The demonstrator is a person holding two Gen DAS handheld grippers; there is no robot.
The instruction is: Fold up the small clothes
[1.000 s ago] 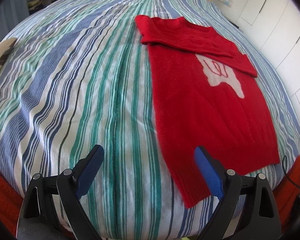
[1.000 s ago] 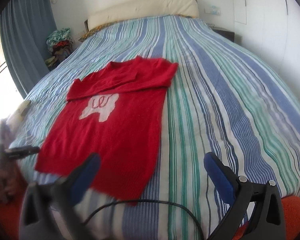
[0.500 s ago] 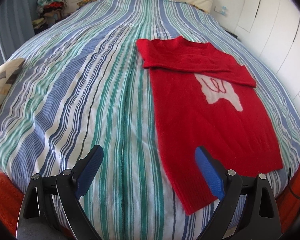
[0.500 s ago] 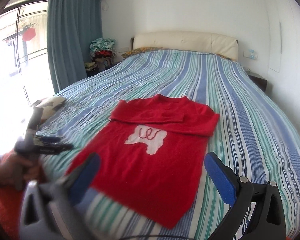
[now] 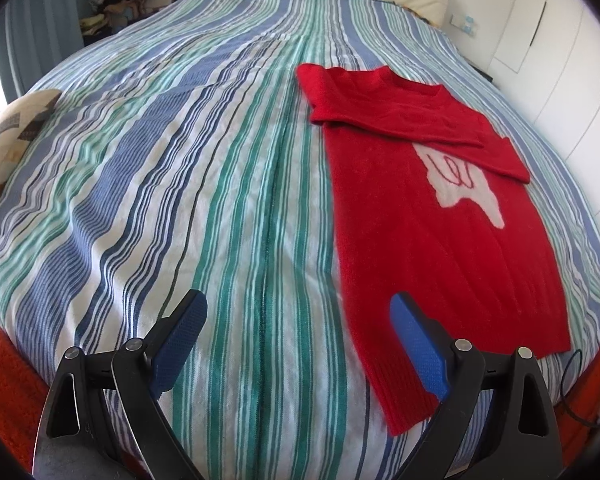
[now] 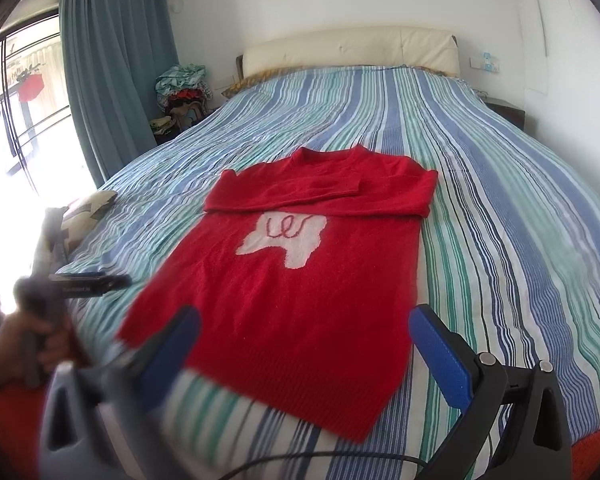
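A red sweater (image 6: 300, 280) with a white patch on its chest lies flat on the striped bedspread (image 6: 500, 220), its hem toward the foot of the bed and its neckline toward the cream headboard (image 6: 352, 46); both sleeves are folded across the chest, just above the patch. The left gripper (image 5: 298, 338) hangs over the foot edge of the bedspread, jaws spread wide and empty, with the sweater's hem corner just by its right finger. The right gripper (image 6: 304, 348) hovers above the hem of the sweater, jaws likewise spread with nothing between them. Beside the headboard, a heap of clothes (image 6: 184, 88) sits near a blue curtain (image 6: 116, 76).
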